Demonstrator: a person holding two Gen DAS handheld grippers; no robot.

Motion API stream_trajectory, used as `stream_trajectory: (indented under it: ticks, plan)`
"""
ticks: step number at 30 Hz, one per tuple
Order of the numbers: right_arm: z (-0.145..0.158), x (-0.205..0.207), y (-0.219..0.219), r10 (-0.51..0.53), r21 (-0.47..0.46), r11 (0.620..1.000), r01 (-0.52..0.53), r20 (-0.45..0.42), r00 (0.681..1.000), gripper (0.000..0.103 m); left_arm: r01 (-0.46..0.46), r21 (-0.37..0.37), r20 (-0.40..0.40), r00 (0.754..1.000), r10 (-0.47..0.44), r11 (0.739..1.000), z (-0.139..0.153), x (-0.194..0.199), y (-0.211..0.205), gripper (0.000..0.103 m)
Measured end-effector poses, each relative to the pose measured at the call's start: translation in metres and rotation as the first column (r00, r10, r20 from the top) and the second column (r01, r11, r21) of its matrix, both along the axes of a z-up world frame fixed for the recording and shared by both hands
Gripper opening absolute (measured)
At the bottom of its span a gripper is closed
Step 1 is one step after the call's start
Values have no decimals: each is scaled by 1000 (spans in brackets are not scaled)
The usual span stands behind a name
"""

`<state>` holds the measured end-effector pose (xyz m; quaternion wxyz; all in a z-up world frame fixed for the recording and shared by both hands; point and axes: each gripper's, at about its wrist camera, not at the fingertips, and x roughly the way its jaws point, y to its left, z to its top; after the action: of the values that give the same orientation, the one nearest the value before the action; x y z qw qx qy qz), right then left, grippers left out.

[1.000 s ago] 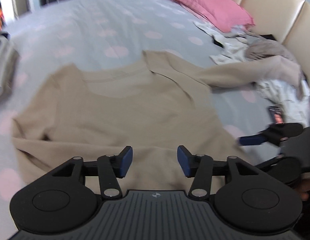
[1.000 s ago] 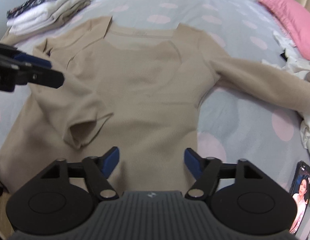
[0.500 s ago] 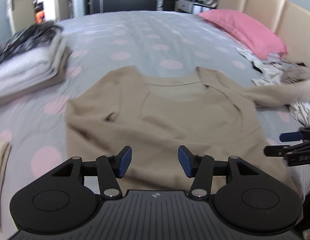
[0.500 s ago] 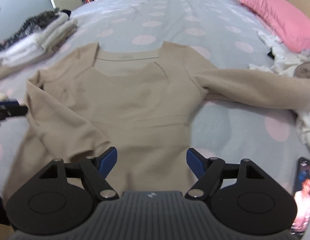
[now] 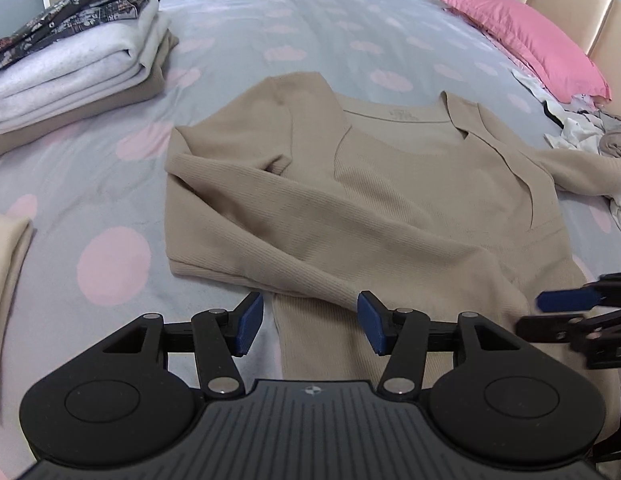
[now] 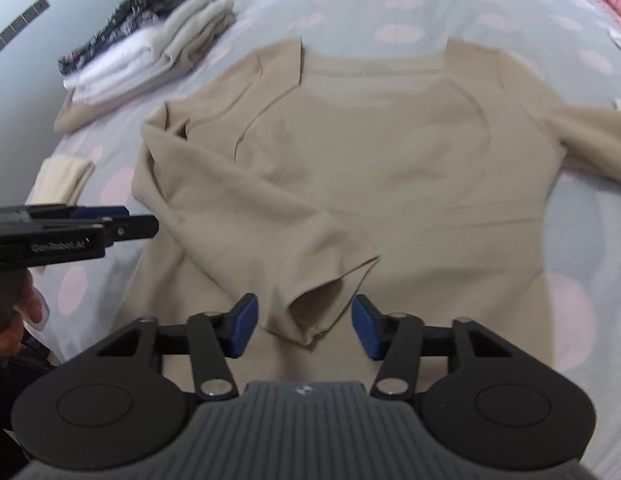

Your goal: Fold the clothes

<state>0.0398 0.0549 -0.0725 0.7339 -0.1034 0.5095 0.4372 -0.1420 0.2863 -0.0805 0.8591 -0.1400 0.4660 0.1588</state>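
A beige long-sleeved top [image 5: 390, 200] lies face up on the spotted grey bed sheet [image 5: 270, 24]. One sleeve is folded across its body, and the other sleeve [image 5: 582, 168] stretches out to the right. The folded sleeve's open cuff [image 6: 318, 312] sits between the blue pads of my right gripper [image 6: 304, 326], whose jaws are closing without the pads pressing the cloth. My left gripper [image 5: 306, 326] hovers open over the top's lower edge, holding nothing. It also shows in the right wrist view as the left gripper [image 6: 142, 224], beside the top's side edge.
A stack of folded clothes [image 5: 70, 52] lies at the far left of the bed, with a folded cream piece [image 5: 6, 256] nearer. A pink pillow [image 5: 530, 40] and a heap of loose clothes [image 5: 582, 132] lie at the right, by the headboard [image 5: 570, 8]. A hand [image 6: 14, 320] holds the left gripper's handle.
The right gripper has come down onto the folded sleeve's cuff and its jaws have narrowed around it. The left gripper has swung left along the top's lower edge, still equally open.
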Motion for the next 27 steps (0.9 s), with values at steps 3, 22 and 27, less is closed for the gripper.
stream_trajectory:
  ticks: [3,22,27]
  plan:
    - [-8,2,6,-2,-7,1000,1,-27,1000,16,-3,-9,-8,1000,3,1000,-1,-1,2,51]
    - [-5,13,-18,-44,-123,991,46,16,999,3,-22,-22,-19,1000,21,1000,-2,-1,6,51]
    - [-7,23,-31,-87,-118,989,90,29,996,9,0,-31,-16,1000,-1,1000,-1,3,1,51]
